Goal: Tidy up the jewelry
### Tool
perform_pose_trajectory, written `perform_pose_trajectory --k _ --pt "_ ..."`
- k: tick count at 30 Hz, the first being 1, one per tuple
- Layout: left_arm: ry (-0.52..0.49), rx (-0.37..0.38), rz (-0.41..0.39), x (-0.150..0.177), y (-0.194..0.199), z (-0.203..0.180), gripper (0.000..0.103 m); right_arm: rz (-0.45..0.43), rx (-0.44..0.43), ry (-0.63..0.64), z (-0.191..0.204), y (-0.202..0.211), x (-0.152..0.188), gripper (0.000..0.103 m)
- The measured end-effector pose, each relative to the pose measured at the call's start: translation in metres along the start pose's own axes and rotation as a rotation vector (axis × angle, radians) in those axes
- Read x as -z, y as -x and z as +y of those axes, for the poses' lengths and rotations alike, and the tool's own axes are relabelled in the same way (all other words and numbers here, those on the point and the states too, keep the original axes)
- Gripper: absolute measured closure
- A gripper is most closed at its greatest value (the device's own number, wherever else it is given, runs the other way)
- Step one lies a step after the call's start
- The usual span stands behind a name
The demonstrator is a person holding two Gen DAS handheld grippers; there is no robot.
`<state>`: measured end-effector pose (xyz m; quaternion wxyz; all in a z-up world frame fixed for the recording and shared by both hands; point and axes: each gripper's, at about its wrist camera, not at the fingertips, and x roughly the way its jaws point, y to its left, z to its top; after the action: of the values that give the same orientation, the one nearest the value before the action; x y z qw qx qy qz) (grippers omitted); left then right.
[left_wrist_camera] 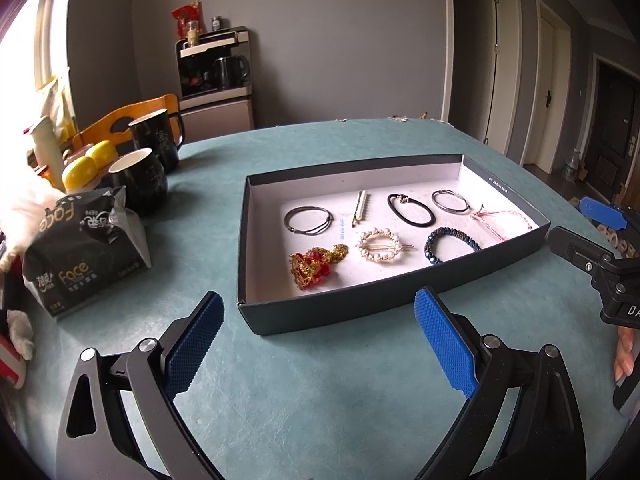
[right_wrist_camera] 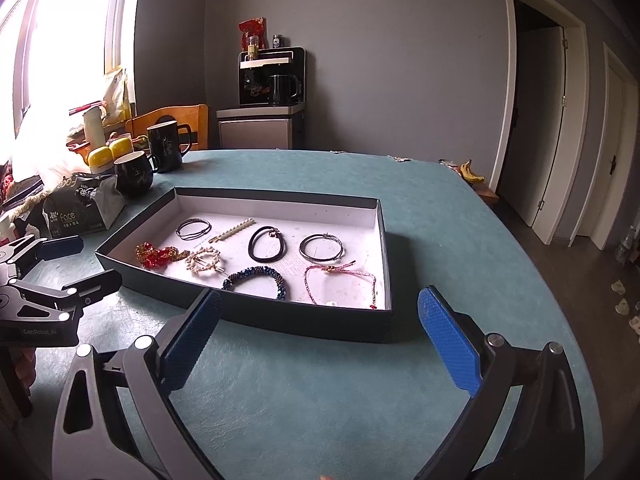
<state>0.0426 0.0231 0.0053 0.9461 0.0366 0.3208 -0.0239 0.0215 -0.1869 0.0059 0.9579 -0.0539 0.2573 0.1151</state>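
Right wrist view: both hand-held grippers point(right_wrist_camera: 320, 340) hover released before the jewelry box point(right_wrist_camera: 280, 320); approach pieces gently, one at a time.

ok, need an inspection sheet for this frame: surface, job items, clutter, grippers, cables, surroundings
Surface: teal table, round-edged, bare in front of the box.
Job's things: shallow dark box with a white floor, holding eight pieces laid apart: grey bangle, pearl clip, black hair tie, silver bangle, pink cord bracelet, red and gold ornament, pearl ring clip, blue bead bracelet.
Clutter: tissue pack, two black mugs, yellow-lidded jars, all left of the box.
Grippers: left gripper and right gripper both open, empty, short of the box.
Cables: nothing seen.
Surroundings: wooden chair, kettle cabinet, bananas, doorways on the right.
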Motion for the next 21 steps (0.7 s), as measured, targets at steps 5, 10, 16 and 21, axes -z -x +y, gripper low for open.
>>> perform_pose_trajectory --k 5,10,16,21 --pt "0.002 -0.003 0.004 0.0001 -0.0005 0.0007 0.005 0.010 -0.001 0.001 0.0003 -0.0018 -0.0008 0.005" --pt "0.002 -0.005 0.005 0.0002 -0.0006 0.0009 0.005 0.004 -0.001 -0.001 0.0008 -0.0017 -0.0008 0.005" --pt "-0.002 -0.007 -0.001 0.0007 0.0002 0.0007 0.005 0.003 0.001 -0.002 0.0008 -0.0012 -0.0005 0.005" --pt "-0.004 -0.011 -0.003 0.0008 0.0009 0.0003 0.005 0.002 0.002 -0.002 0.0007 -0.0012 -0.0002 0.005"
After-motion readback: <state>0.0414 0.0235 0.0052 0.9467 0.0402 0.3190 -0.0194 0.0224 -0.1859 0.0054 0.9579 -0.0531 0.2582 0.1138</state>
